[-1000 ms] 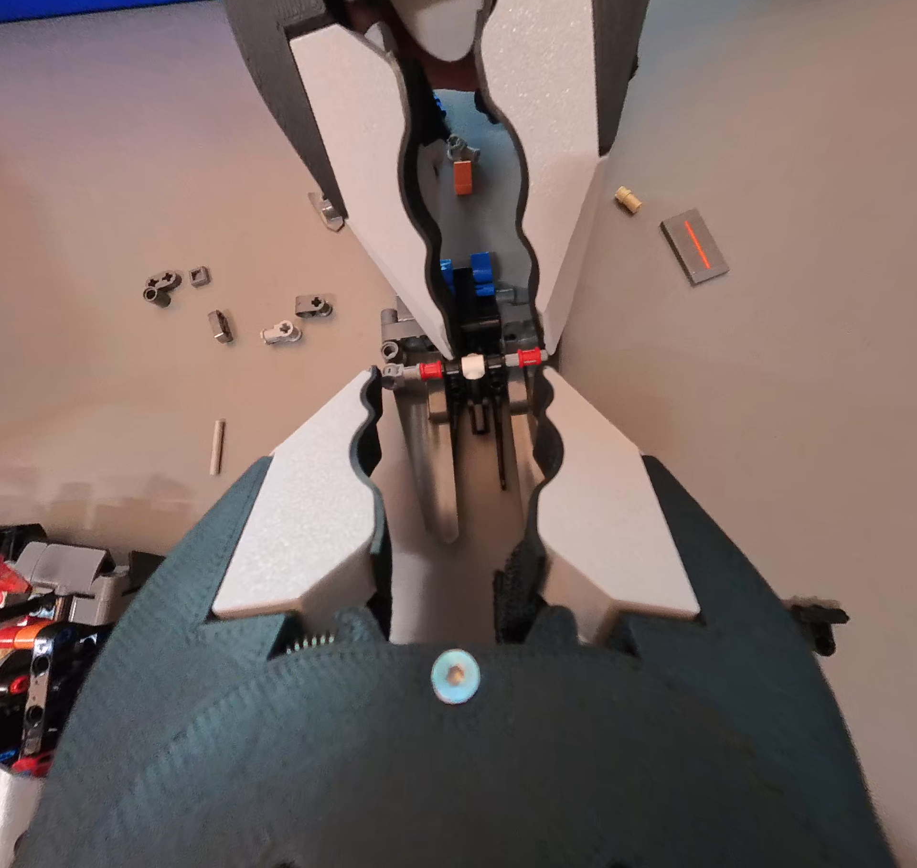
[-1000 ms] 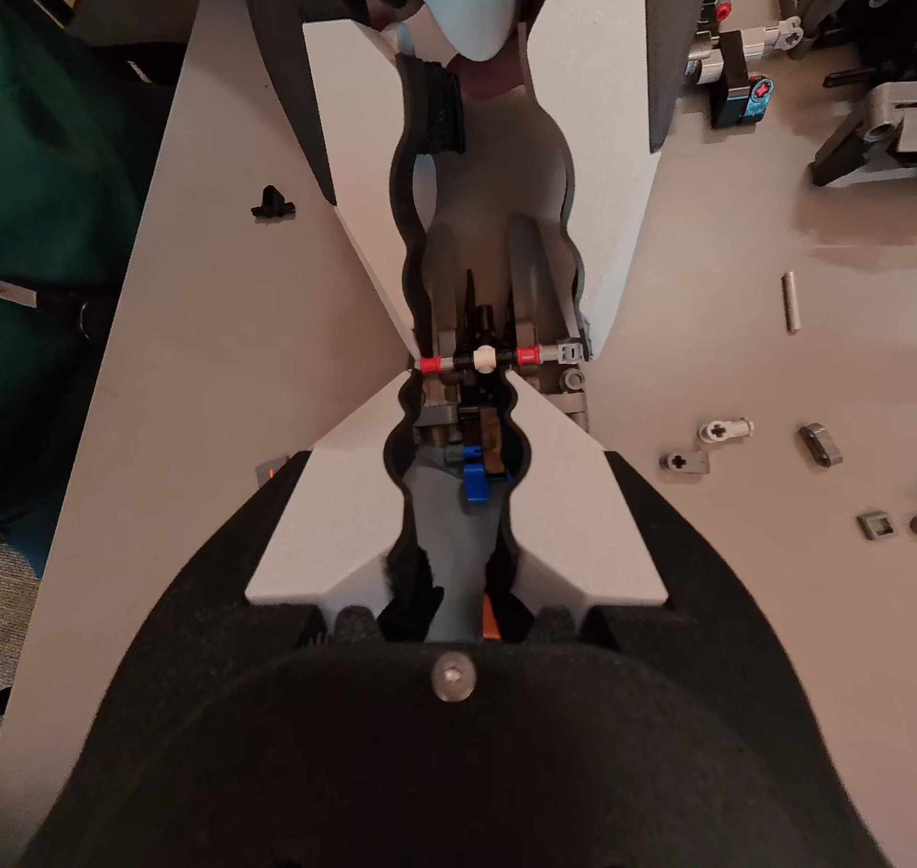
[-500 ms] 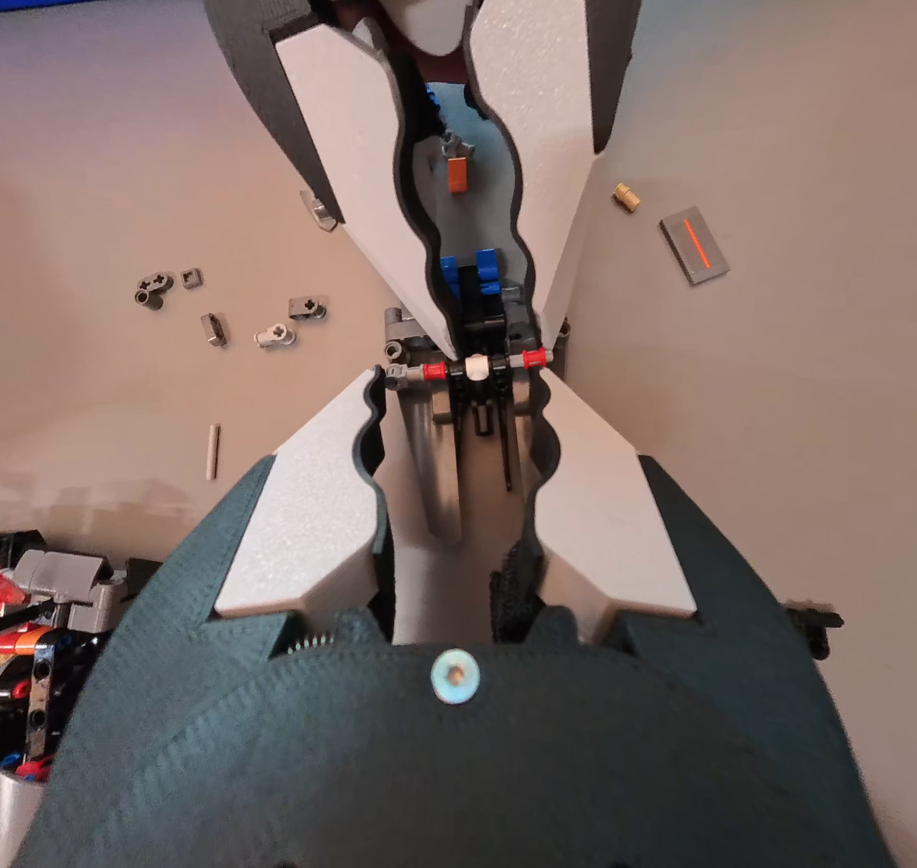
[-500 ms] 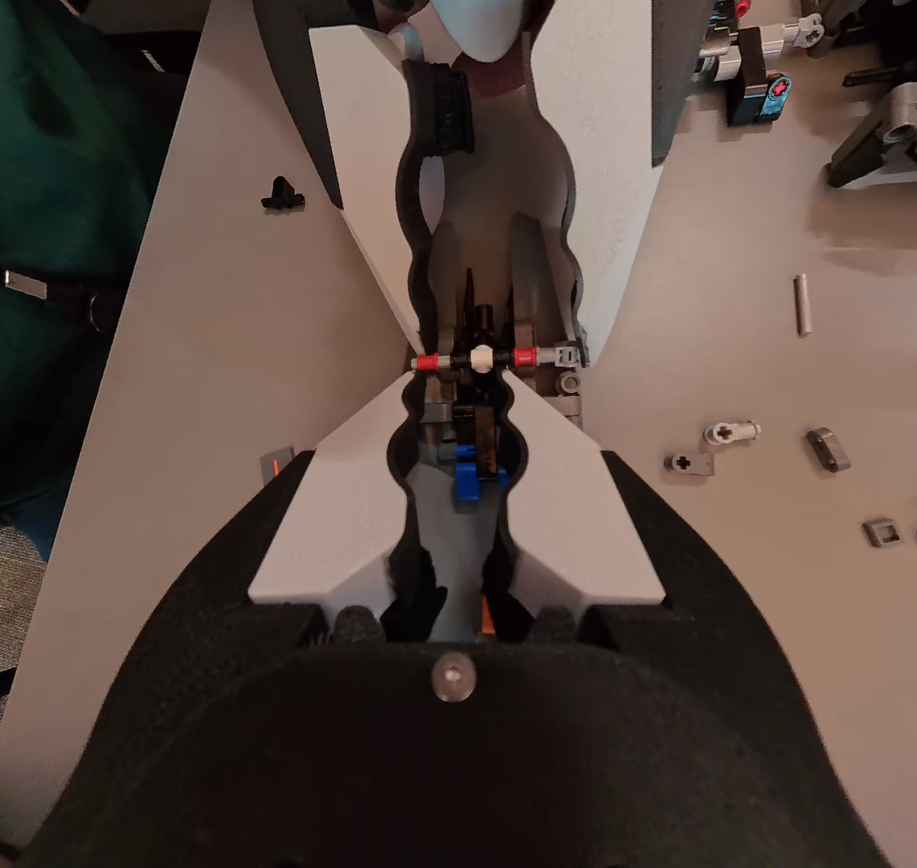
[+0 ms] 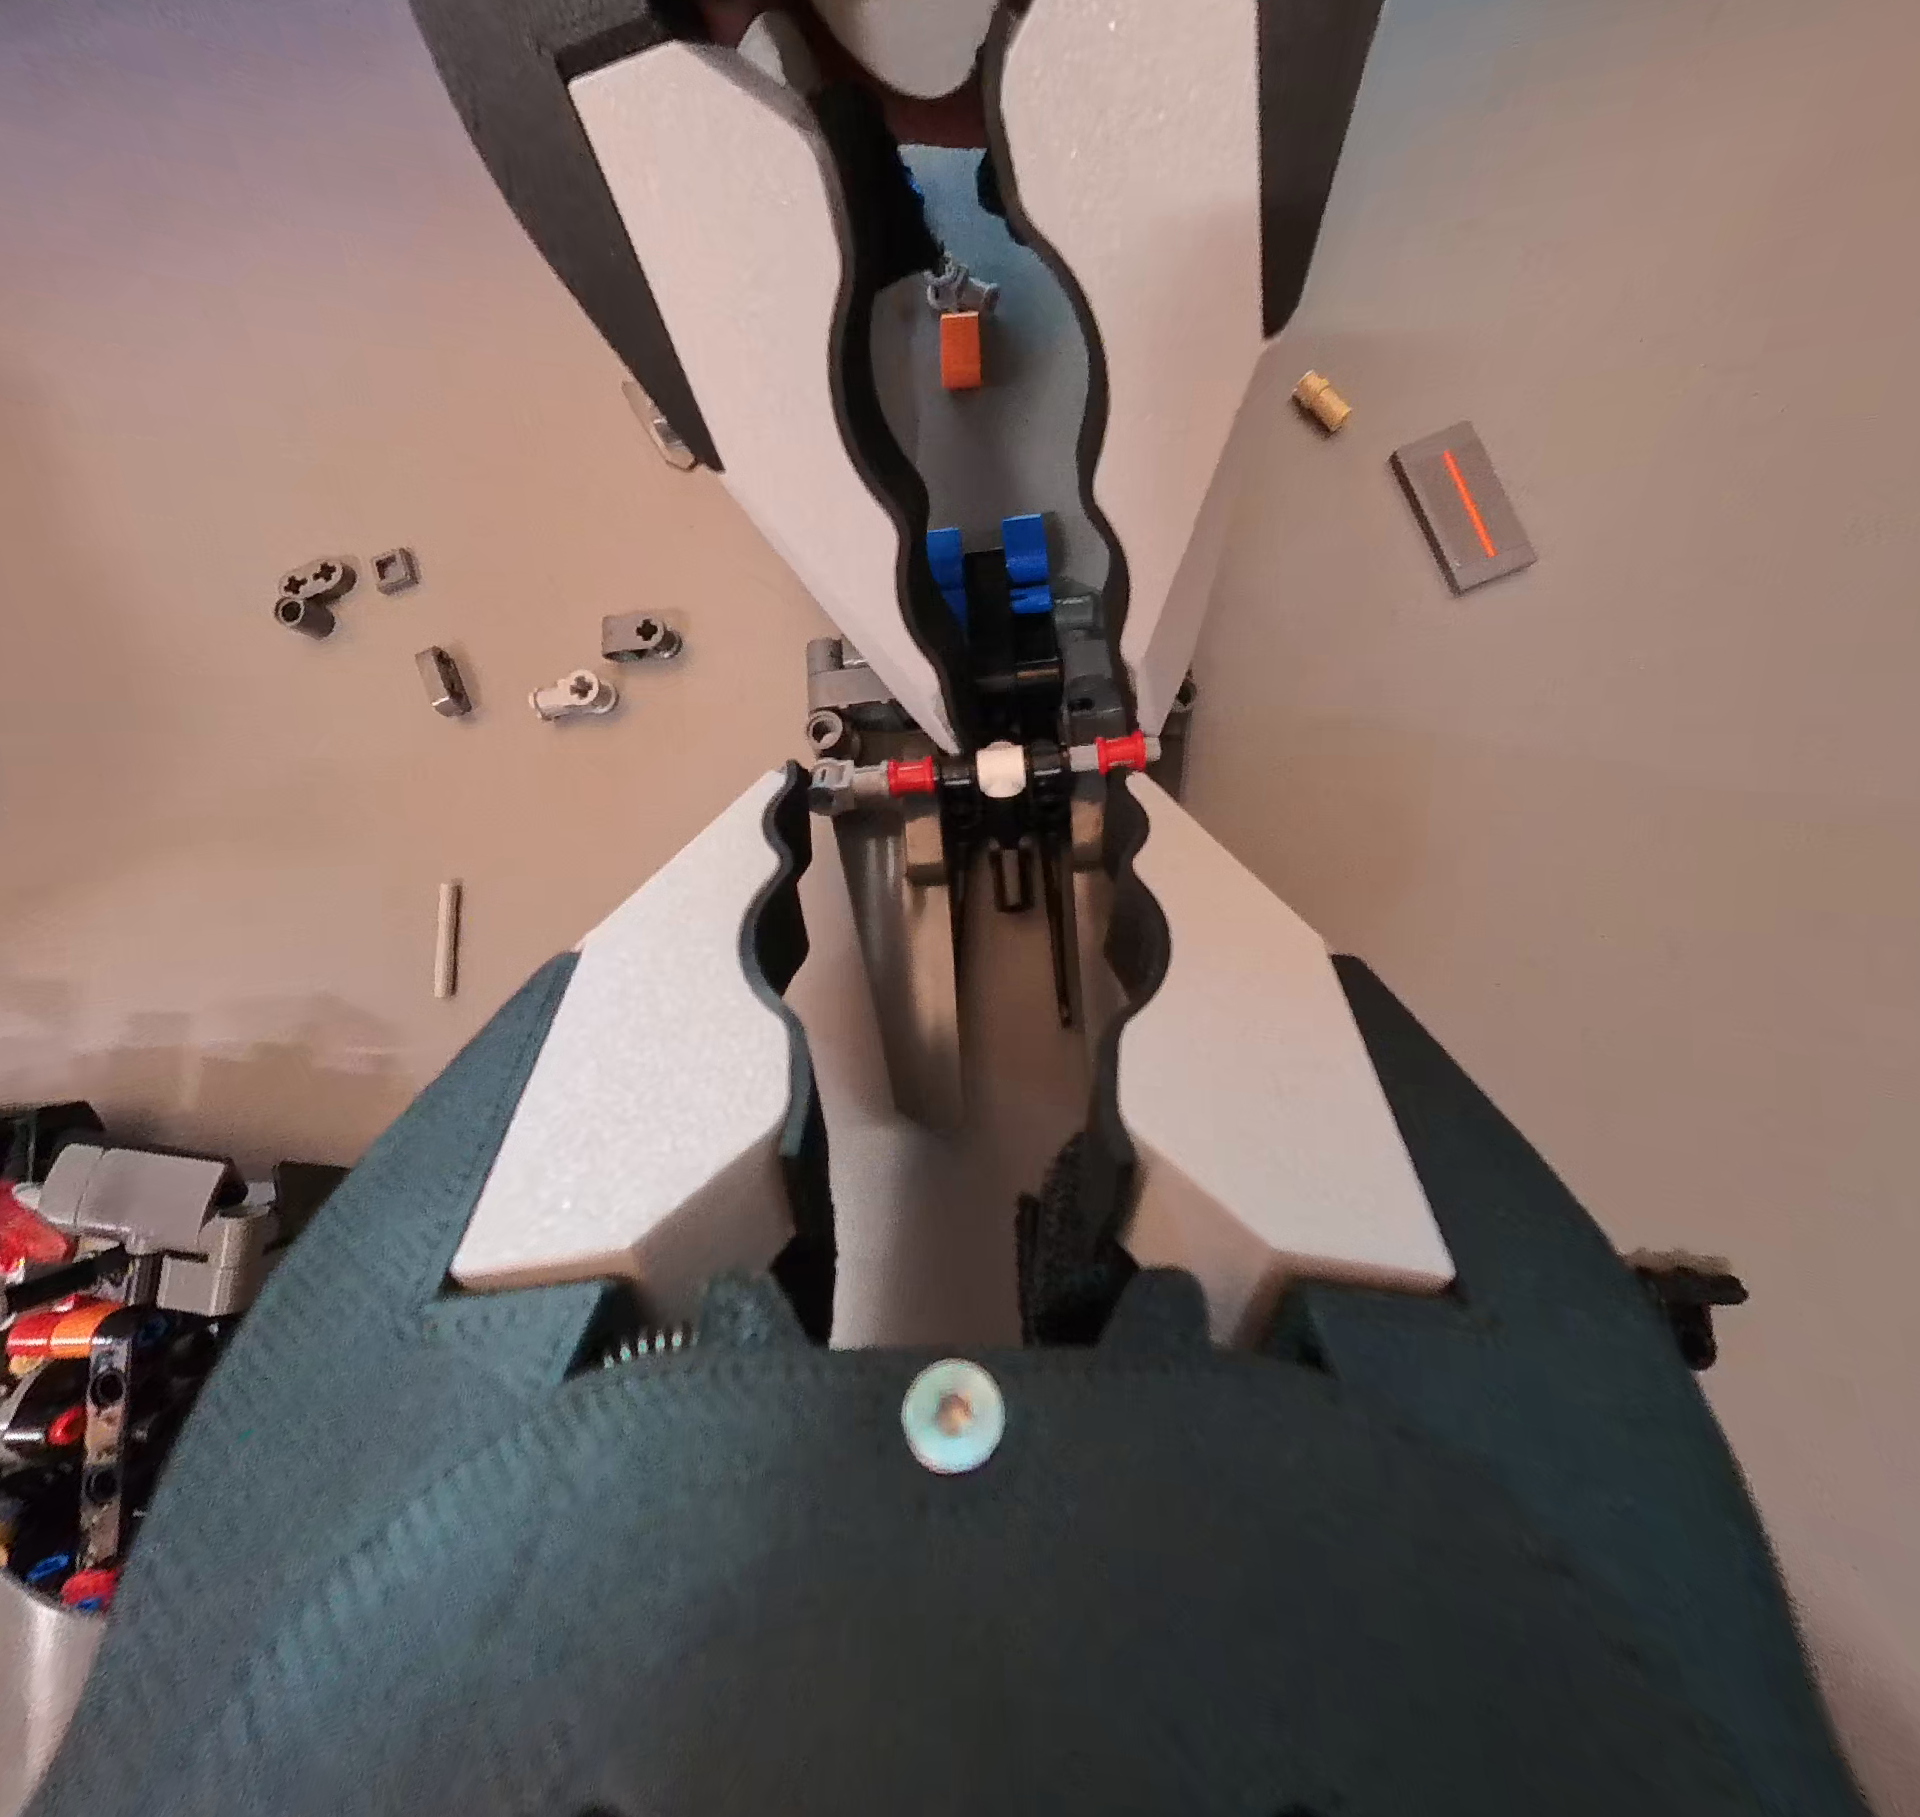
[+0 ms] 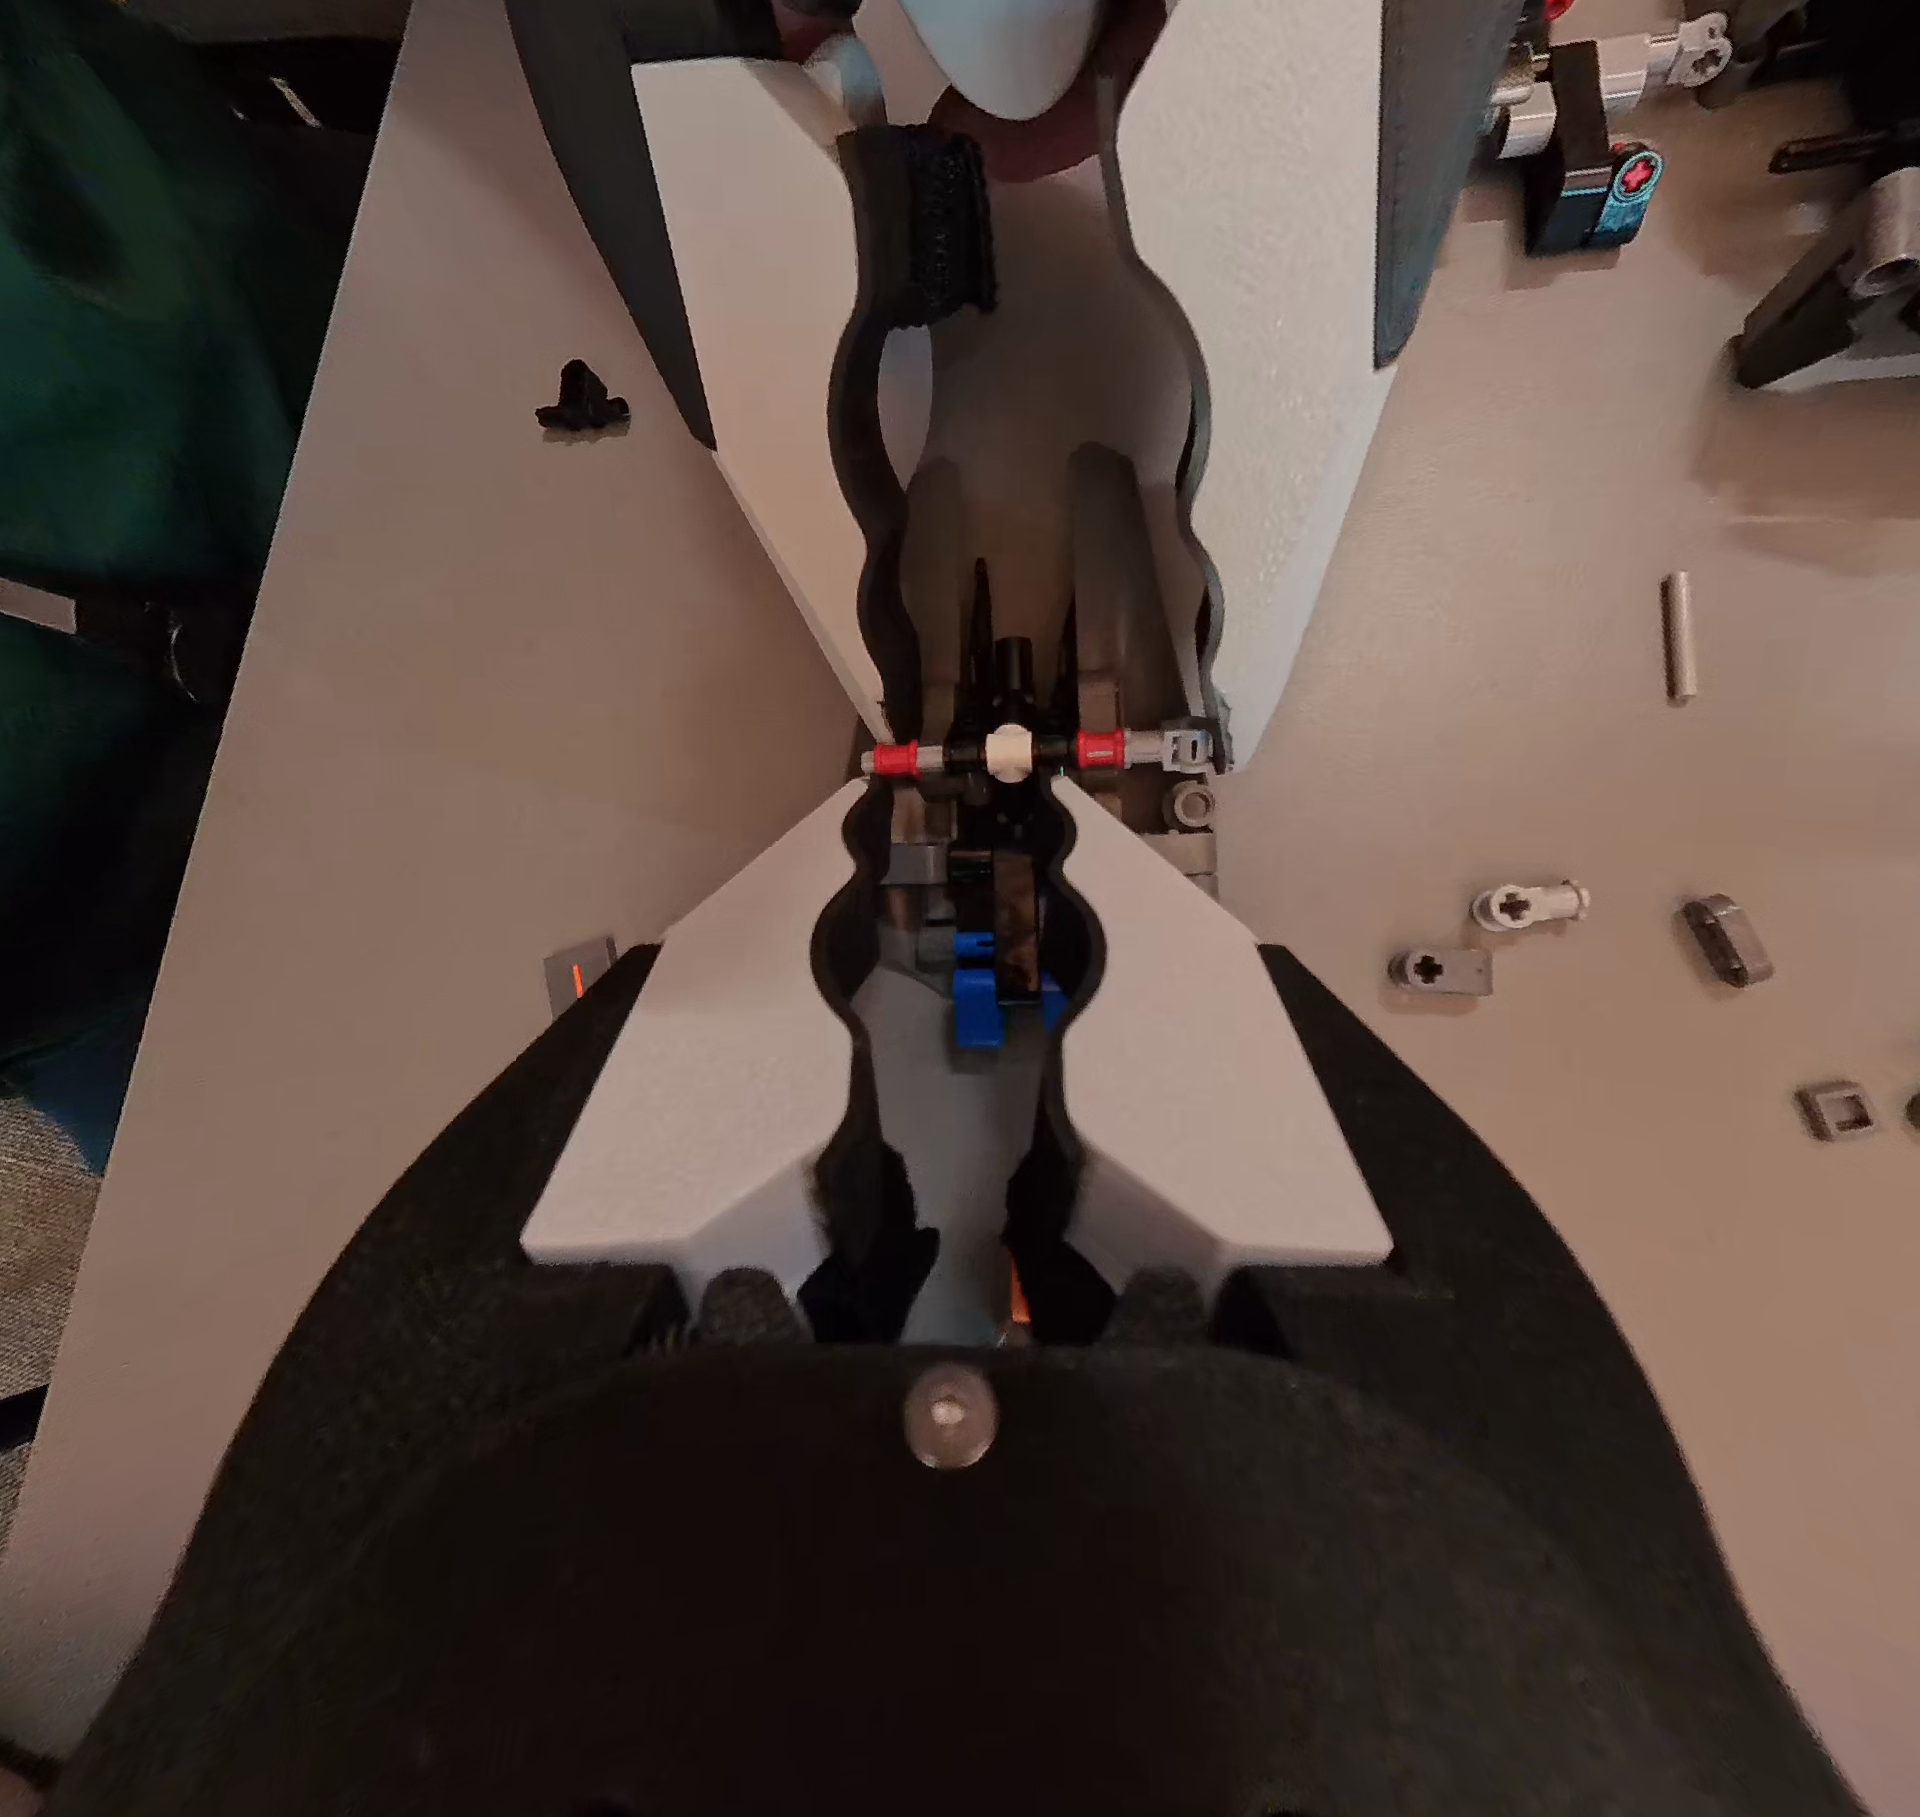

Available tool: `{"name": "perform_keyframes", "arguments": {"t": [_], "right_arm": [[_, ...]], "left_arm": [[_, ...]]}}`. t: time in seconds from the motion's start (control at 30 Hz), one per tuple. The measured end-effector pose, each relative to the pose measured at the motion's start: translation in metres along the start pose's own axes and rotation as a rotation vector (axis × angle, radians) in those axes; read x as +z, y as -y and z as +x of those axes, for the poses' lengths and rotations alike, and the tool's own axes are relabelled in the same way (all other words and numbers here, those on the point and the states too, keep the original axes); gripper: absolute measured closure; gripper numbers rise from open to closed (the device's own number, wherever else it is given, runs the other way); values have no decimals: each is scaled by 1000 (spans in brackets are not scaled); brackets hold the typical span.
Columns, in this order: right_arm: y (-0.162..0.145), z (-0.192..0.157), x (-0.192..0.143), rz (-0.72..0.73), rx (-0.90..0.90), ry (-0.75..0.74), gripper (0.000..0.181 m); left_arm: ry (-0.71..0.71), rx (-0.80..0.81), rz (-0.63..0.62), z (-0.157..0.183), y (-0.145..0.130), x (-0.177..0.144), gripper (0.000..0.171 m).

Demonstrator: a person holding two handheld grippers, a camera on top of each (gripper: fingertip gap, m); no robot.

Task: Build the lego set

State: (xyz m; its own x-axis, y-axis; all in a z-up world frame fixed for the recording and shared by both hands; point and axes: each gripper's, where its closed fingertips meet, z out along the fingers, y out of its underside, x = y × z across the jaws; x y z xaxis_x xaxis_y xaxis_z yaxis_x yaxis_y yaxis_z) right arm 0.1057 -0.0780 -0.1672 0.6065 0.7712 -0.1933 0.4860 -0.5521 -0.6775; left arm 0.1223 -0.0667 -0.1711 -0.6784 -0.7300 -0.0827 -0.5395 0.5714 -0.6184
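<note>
- My left gripper [image 5: 961, 791]: teal body, white fingers. Jaws narrowed around one end of the lego assembly [image 5: 987, 780], tips touching its sides near the cross axle.
- My right gripper [image 6: 971, 801]: black body, white fingers. Jaws drawn in close on the opposite end of the same assembly, tips pinching the black core beside the blue pieces.
- Lego assembly: grey and black build with a cross axle carrying two red bushes and a white middle piece; held between the two grippers, tip to tip, over the table [image 5: 1558, 884].
- Small grey connectors [image 5: 561, 661]: several, loose on the table to my left, well apart from the assembly.
- Grey tile with an orange stripe [image 5: 1463, 505]: flat on the table, right side.
- Tan stud [image 5: 1322, 402]: near the tile.
- Pale rod [image 5: 447, 939]: lying alone.
- Pile of mixed parts [image 5: 94, 1289]: lower left corner.
- Orange piece [image 5: 961, 347]: lying between my right gripper's fingers.
</note>
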Motion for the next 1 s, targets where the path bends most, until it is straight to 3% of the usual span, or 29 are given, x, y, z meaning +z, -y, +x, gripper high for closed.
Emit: {"name": "perform_keyframes", "arguments": {"t": [0.27,0.53,0.6,0.77,0.87,1.0], "right_arm": [[0,-1,-2,29,38,49,157],[0,-2,-1,-43,56,46,157],[-2,2,-1,-68,48,24,178],[-4,2,-3,-51,69,19,177],[-4,-5,-4,-35,70,64,161],[-4,-4,-4,-4,78,70,169]], "left_arm": [[-32,-11,-3,1,1,0,116],[-40,-4,-66,2,0,1,117],[-76,-16,-63,8,3,2,117],[-52,-1,-86,6,3,3,117],[-57,-19,-75,6,3,3,116],[-72,-11,-72,9,4,3,116]]}}
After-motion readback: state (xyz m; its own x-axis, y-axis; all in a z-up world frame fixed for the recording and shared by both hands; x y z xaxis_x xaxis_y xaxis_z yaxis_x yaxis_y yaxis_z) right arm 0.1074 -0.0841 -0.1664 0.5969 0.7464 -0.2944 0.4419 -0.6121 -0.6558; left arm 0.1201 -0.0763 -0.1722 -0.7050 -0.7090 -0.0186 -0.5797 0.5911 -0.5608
